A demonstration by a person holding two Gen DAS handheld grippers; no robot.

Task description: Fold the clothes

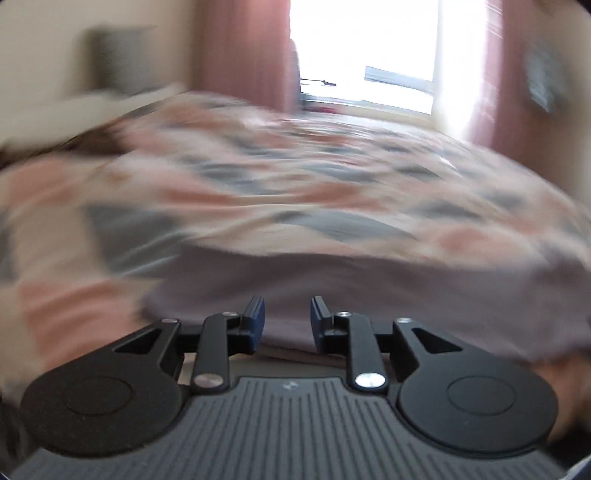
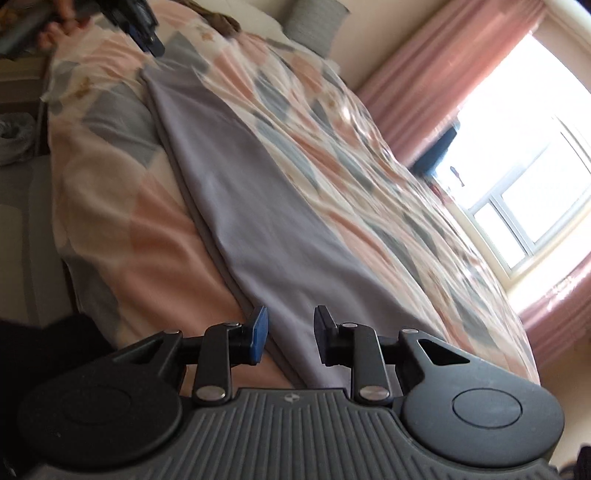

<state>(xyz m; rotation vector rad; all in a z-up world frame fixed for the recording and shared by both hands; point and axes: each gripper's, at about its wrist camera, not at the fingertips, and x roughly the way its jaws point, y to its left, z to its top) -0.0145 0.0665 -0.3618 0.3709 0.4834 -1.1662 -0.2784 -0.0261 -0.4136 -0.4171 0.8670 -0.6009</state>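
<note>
A long lilac-grey garment (image 2: 251,192) lies flat along the near edge of a bed with a patterned pink, grey and white duvet (image 2: 332,122). My right gripper (image 2: 290,334) is open and empty, its blue-padded fingers just above the garment's near end. My left gripper (image 2: 149,40) shows at the top left of the right wrist view, at the garment's far end. In the blurred left wrist view the left gripper (image 1: 287,319) is open over the same garment (image 1: 369,291), holding nothing.
A window (image 2: 517,206) with pink curtains (image 2: 436,74) is beyond the bed. A grey pillow (image 2: 314,22) leans at the headboard. A crumpled grey cloth (image 2: 14,136) lies on a low surface left of the bed.
</note>
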